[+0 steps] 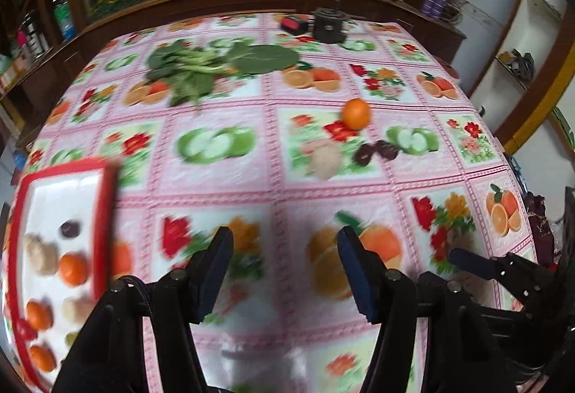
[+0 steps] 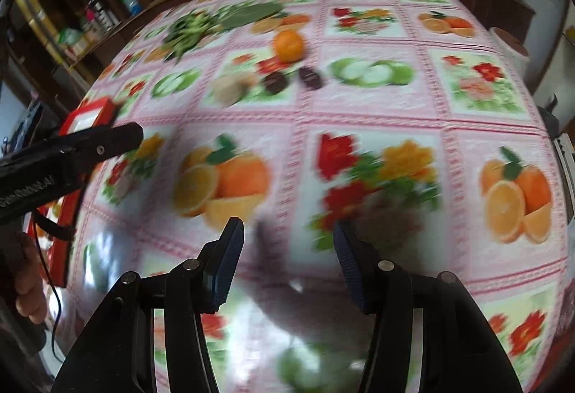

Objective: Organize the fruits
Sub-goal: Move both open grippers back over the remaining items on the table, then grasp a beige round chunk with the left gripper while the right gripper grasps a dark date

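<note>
A red-rimmed white tray (image 1: pixel 104 213) at the left holds several oranges, beige fruits and a dark fruit. Loose on the fruit-print tablecloth lie an orange (image 1: pixel 355 114), a beige fruit (image 1: pixel 325 156) and two dark fruits (image 1: pixel 377 152). They also show in the right wrist view: the orange (image 2: pixel 288 45), the beige fruit (image 2: pixel 231 86), the dark fruits (image 2: pixel 293 78). My left gripper (image 1: pixel 285 245) is open and empty, right of the tray. My right gripper (image 2: pixel 289 242) is open and empty, well short of the loose fruits. The left gripper's finger (image 2: pixel 107 138) shows at the left there, over the tray (image 2: pixel 90 112).
Leafy greens (image 1: pixel 194 69) lie at the far side of the table. A black round device (image 1: pixel 329 24) and a red-black item (image 1: pixel 294 23) stand at the far edge. Wooden shelving and a flower mural stand behind. The right gripper's finger (image 1: pixel 478 262) shows at the lower right.
</note>
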Action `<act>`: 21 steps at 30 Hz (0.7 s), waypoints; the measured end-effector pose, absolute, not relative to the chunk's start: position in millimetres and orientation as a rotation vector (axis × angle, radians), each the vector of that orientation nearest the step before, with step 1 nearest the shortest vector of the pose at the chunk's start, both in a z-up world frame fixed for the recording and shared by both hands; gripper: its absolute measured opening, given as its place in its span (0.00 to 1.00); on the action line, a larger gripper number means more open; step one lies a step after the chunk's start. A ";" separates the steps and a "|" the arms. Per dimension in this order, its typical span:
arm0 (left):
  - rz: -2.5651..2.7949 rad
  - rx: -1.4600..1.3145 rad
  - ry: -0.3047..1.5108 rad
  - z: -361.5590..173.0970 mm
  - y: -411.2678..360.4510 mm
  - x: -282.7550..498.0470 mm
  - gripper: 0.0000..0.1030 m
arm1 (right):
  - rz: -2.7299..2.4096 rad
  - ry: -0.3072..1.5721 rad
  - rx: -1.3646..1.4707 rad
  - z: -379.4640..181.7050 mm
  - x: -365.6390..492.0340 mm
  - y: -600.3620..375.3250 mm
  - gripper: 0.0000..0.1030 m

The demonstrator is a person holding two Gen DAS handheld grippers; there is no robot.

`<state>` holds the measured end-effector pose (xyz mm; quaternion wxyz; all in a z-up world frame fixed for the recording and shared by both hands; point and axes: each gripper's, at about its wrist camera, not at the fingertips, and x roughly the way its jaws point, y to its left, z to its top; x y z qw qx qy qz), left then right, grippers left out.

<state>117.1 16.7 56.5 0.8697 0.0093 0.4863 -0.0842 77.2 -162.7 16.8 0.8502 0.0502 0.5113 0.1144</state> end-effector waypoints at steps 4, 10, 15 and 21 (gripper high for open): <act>-0.223 0.068 1.004 51.5 -6.9 137.7 0.62 | 0.226 1.065 0.122 18.5 87.9 -186.9 0.50; -0.277 0.075 1.023 37.3 -21.3 167.1 0.62 | 0.240 1.052 0.150 18.2 106.4 -203.5 0.50; -0.270 0.069 1.070 21.1 -23.5 184.5 0.31 | 0.274 1.017 0.154 20.4 131.3 -203.1 0.50; -0.257 0.040 1.048 20.5 -11.3 174.6 0.31 | 0.329 1.004 0.166 12.5 170.5 -194.7 0.50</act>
